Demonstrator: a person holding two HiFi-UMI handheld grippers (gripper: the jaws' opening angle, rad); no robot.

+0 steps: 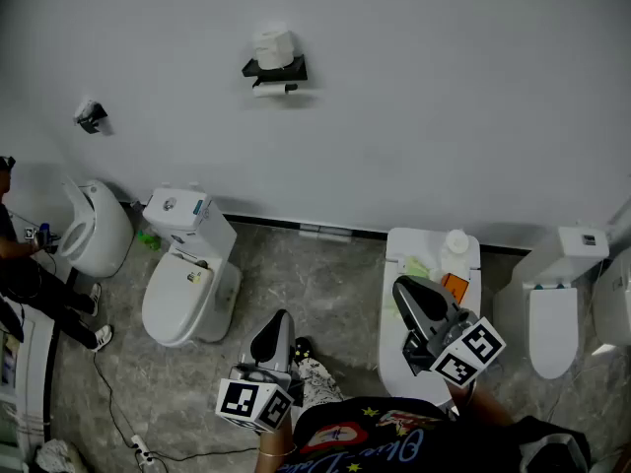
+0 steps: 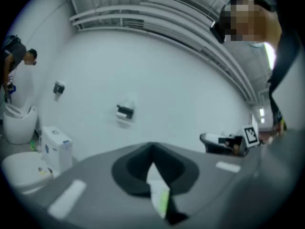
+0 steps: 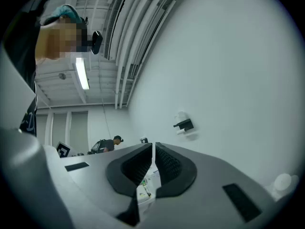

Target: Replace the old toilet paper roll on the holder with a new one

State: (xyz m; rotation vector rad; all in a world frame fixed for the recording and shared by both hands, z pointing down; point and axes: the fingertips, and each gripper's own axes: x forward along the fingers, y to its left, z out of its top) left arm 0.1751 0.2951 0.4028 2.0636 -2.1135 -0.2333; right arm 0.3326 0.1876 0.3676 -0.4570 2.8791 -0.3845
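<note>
Toilet paper roll (image 1: 274,45) stands upright on top of the black holder (image 1: 276,70), which is fixed to the white wall (image 1: 444,97), and a slimmer white roll (image 1: 272,90) lies crosswise just under the holder's shelf. Both of my tools are well apart from it, low in the head view. I have the left gripper (image 1: 281,317) pointing toward the wall beside a white toilet (image 1: 182,299). Its own view shows its fingers (image 2: 143,163) pressed together with nothing between them, and the holder is small and far off above them. I have the right gripper (image 1: 400,286) over the lid of another toilet tank (image 1: 419,244), where a white bottle (image 1: 455,243) stands. Its fingers (image 3: 169,166) are also together and empty, with only a thin slit showing between the pads. A person (image 1: 25,269) stands at the left edge by a further toilet (image 1: 99,230).
</note>
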